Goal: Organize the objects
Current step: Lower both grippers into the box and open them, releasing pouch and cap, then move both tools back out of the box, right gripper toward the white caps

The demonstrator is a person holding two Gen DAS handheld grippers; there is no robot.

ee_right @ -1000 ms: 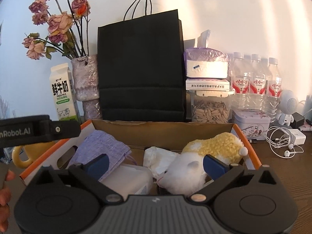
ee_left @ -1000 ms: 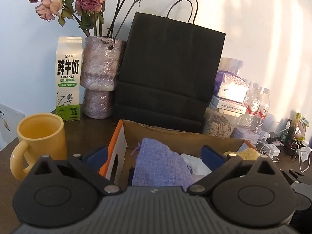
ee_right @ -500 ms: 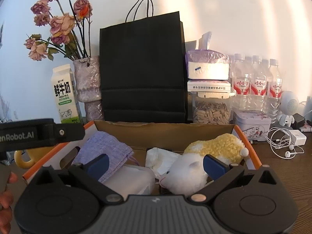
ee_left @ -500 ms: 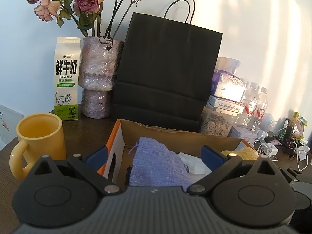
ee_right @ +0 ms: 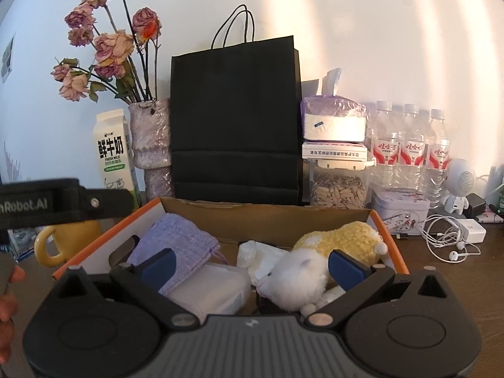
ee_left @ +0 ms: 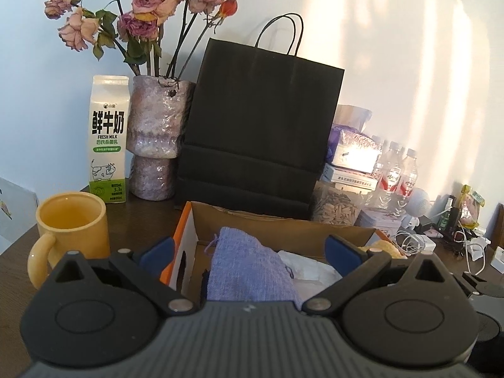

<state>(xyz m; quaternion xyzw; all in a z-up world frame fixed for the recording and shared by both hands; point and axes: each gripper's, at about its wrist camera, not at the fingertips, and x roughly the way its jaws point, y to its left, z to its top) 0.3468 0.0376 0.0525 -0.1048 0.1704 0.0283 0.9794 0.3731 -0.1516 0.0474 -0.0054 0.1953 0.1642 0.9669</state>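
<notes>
Blue-padded fingers of the right gripper [ee_right: 252, 266] are standing wide apart and gripping nothing, hovering over the near edge of a cardboard box [ee_right: 271, 217] with orange rims; the left gripper [ee_left: 250, 253] is likewise spread wide and empty, over the same box's left end. Inside the box, a purple pouch [ee_right: 176, 247] is leaning on a white plastic case [ee_right: 214, 289] at the left, crumpled white paper [ee_right: 260, 256] is lying in the middle, and a yellow-and-white plush toy [ee_right: 318, 263] is filling the right side. Dark brown wood of the table [ee_right: 441, 271] is carrying a yellow mug [ee_left: 71, 228] just left of the box and white earphones [ee_right: 447, 242] to its right. Farther back, a milk carton [ee_left: 108, 138] is reading "FRESH MILK" and "3.3", beside a vase [ee_left: 156, 135] of dried roses, a black paper bag [ee_right: 234, 119], a jar of seeds [ee_right: 338, 187] and red-labelled water bottles [ee_right: 409, 148], all against a pale wall [ee_right: 393, 31].
</notes>
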